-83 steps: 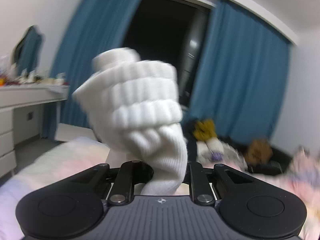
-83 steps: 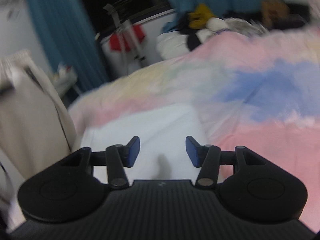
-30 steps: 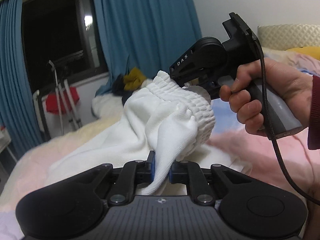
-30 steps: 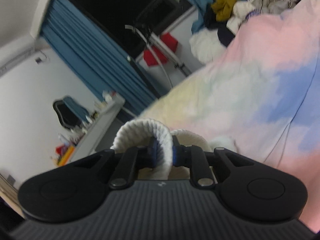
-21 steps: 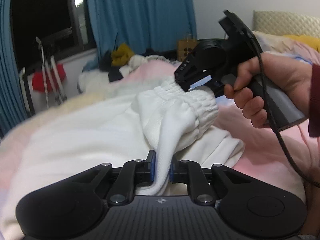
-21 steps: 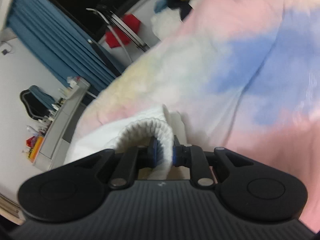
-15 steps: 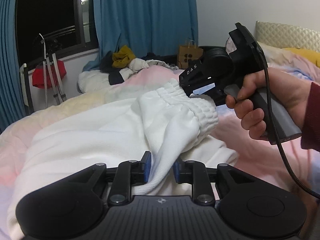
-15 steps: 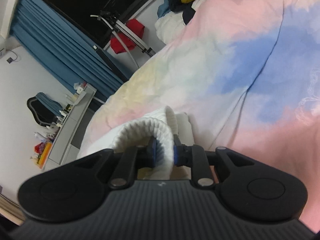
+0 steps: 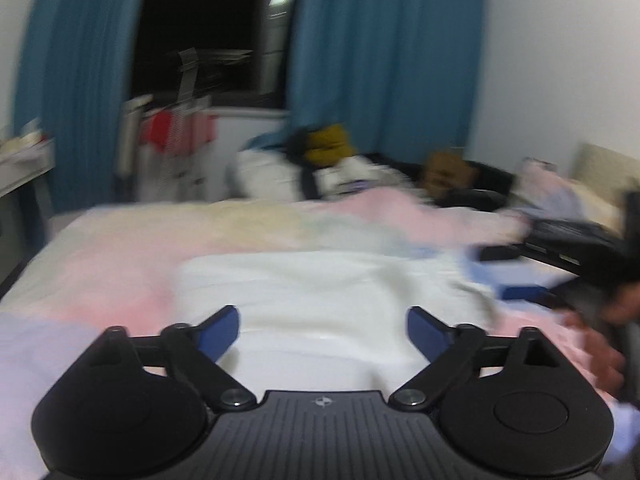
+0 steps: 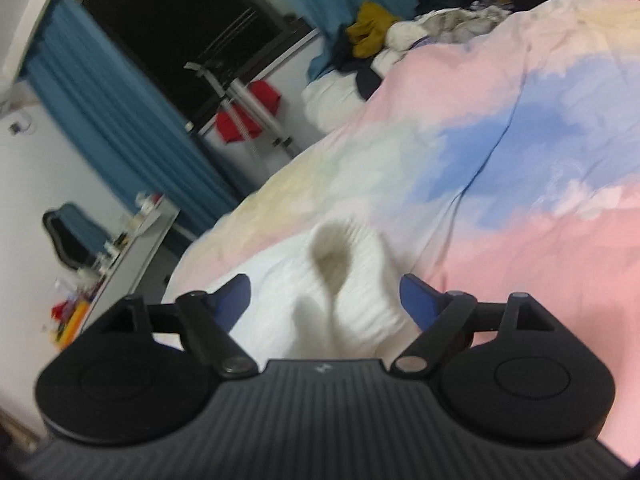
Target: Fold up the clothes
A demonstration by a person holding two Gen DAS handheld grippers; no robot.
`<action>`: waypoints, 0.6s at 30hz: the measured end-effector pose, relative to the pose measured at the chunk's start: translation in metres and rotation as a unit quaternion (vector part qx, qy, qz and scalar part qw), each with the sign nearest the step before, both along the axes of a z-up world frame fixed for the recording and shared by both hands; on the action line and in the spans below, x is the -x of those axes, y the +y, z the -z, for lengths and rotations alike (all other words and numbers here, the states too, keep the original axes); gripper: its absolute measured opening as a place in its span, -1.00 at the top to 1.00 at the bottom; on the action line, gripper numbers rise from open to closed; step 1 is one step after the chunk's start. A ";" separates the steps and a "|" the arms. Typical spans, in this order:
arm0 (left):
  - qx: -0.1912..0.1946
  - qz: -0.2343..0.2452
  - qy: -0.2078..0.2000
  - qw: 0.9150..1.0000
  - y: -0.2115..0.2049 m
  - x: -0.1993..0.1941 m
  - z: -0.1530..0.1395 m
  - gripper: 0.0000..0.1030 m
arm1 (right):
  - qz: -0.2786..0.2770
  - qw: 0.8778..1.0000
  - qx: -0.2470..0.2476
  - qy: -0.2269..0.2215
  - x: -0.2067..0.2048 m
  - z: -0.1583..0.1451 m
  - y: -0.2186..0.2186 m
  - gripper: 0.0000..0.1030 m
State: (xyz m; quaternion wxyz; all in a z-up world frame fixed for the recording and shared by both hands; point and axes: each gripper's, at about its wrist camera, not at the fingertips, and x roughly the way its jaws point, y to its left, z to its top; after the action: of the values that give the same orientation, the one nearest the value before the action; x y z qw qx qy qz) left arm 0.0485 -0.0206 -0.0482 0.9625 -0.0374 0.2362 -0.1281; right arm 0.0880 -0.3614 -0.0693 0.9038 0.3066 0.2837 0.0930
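Garment [image 9: 320, 292]: white knit, lying on the pastel bedspread [image 9: 120, 248]; we see it below both grippers.
Left gripper [image 9: 322, 330]: jaws spread wide, nothing between them.
Right gripper [image 10: 324, 294]: jaws wide apart; ribbed cuff [image 10: 340, 256] stands loose between, untouched.
Beyond: we note a clothes pile [image 10: 384, 40] and blue curtains [image 9: 384, 60].

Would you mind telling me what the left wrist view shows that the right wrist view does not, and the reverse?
Only the left wrist view shows the right gripper, blurred, and the hand holding it. Only the right wrist view shows the garment's ribbed cuff standing up in a loop, and the cluttered desk. Both show the white garment lying on the pastel bedcover, blue curtains and open jaws.
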 end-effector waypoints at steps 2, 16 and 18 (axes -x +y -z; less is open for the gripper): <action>0.022 -0.036 0.032 0.999 0.019 -0.011 0.006 -0.89 | 0.008 0.999 0.030 0.010 0.003 0.003 0.010 -0.63; 0.100 -0.063 0.150 0.982 0.062 -0.032 0.047 -0.88 | -0.005 0.994 -0.014 0.109 -0.041 0.071 0.024 -1.00; 0.104 -0.065 0.154 0.980 0.063 -0.033 0.051 -0.88 | -0.009 0.996 -0.010 0.092 -0.037 0.063 0.029 -1.00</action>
State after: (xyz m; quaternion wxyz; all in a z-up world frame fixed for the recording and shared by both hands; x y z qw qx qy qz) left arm 0.0810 0.0428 -0.0988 0.9116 -0.1723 0.3642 -0.0814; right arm 0.1254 -0.3325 -0.1321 0.8699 0.3202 0.3674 0.0756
